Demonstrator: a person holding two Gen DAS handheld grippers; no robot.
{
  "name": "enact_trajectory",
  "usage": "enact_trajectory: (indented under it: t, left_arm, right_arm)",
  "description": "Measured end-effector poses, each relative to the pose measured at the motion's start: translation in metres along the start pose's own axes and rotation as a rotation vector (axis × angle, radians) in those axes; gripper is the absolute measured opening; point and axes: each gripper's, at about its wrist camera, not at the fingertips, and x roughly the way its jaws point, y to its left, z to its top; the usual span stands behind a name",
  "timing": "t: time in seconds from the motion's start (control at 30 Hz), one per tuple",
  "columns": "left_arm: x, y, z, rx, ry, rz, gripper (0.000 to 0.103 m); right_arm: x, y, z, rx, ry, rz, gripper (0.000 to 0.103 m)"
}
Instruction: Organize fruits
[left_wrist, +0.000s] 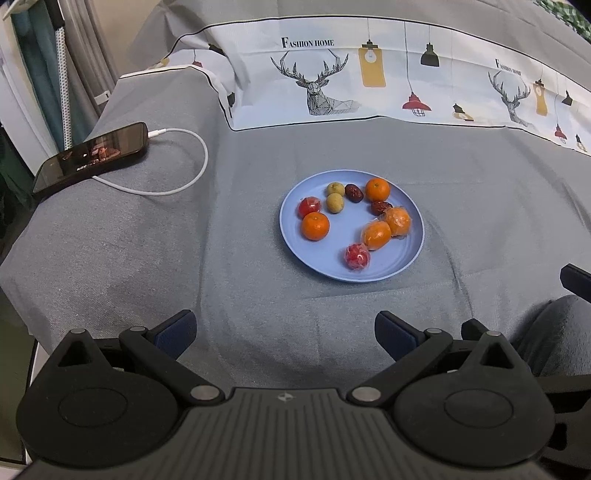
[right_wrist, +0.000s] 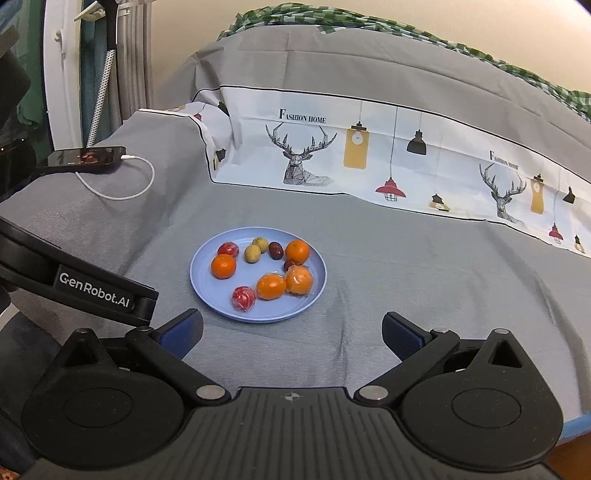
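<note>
A blue plate (left_wrist: 328, 267) sits on the grey bedspread and also shows in the right wrist view (right_wrist: 207, 295). On it lie bare oranges (left_wrist: 315, 226), wrapped oranges (left_wrist: 376, 235), wrapped red fruits (left_wrist: 357, 256), two yellow-green fruits (left_wrist: 334, 203) and two dark red dates (left_wrist: 354, 192). The same fruits show in the right wrist view, among them a bare orange (right_wrist: 223, 266) and a wrapped red fruit (right_wrist: 243, 297). My left gripper (left_wrist: 285, 334) is open and empty, short of the plate. My right gripper (right_wrist: 292, 334) is open and empty, just short of the plate's near rim.
A black phone (left_wrist: 90, 157) on a white charging cable (left_wrist: 177, 188) lies at the far left of the bed. A printed pillow (left_wrist: 369, 74) lies behind the plate. The left gripper's body (right_wrist: 92, 291) crosses the left of the right wrist view.
</note>
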Motion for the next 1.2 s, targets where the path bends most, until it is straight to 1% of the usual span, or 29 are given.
enact_trajectory:
  t: [0.6,0.87,1.2]
  left_arm:
    - [0.0024,-0.0001,0.0009,0.016,-0.004,0.019,0.103]
    - [0.0045,0.0020,0.0041,0.011,0.006,0.022,0.103]
    - [0.0075,0.0018,0.0043,0.013,0.008,0.046,0.103]
  right_arm:
    - [-0.0007,0.0001,0.0008,-0.004,-0.007,-0.002,0.102]
    - [-0.0003,-0.0003,0.0023,-0.005,-0.005,-0.003,0.102]
    - [0.0001,-0.0006,0.0038,0.001,-0.002,-0.002,0.102]
